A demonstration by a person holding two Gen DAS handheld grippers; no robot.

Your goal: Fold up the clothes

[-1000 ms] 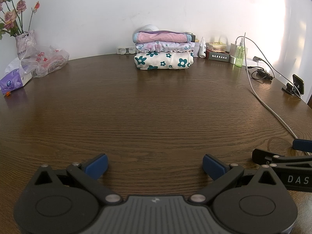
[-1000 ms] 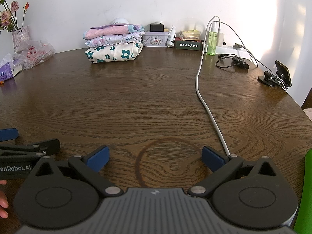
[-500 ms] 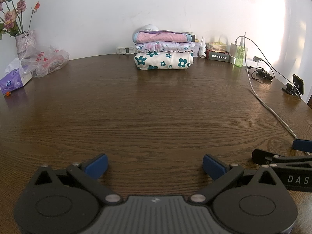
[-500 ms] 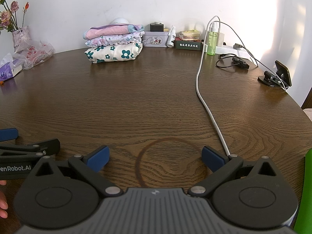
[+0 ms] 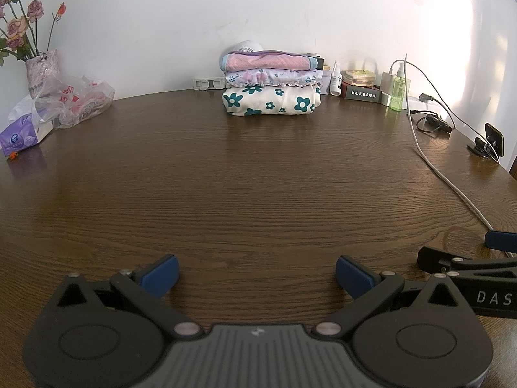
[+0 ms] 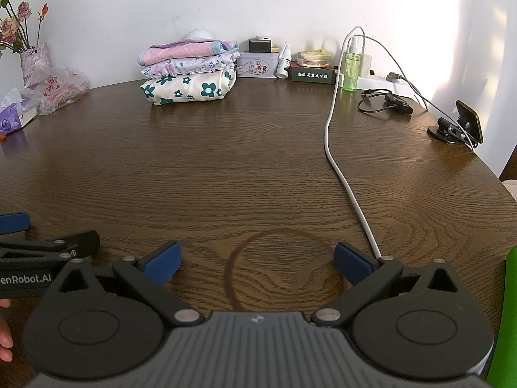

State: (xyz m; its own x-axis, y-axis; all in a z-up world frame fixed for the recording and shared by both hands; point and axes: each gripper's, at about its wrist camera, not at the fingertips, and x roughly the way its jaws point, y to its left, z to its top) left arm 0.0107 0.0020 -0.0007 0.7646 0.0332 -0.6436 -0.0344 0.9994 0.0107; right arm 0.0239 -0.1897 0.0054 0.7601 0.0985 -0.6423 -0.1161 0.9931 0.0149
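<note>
Two low wrist views facing the far wall, side by side — sharing the wooden table (image 5: 258,177), folded stack (image 6: 189,76)

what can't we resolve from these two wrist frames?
- Any garment left to fold: none shows in either view; only a folded stack by the wall.
- White cable: its near end runs behind the right gripper.
- Round white object: mostly hidden behind the stack.
- Green object: cut off by the right-wrist frame edge.
- Dark box: label print too small to read.
</note>
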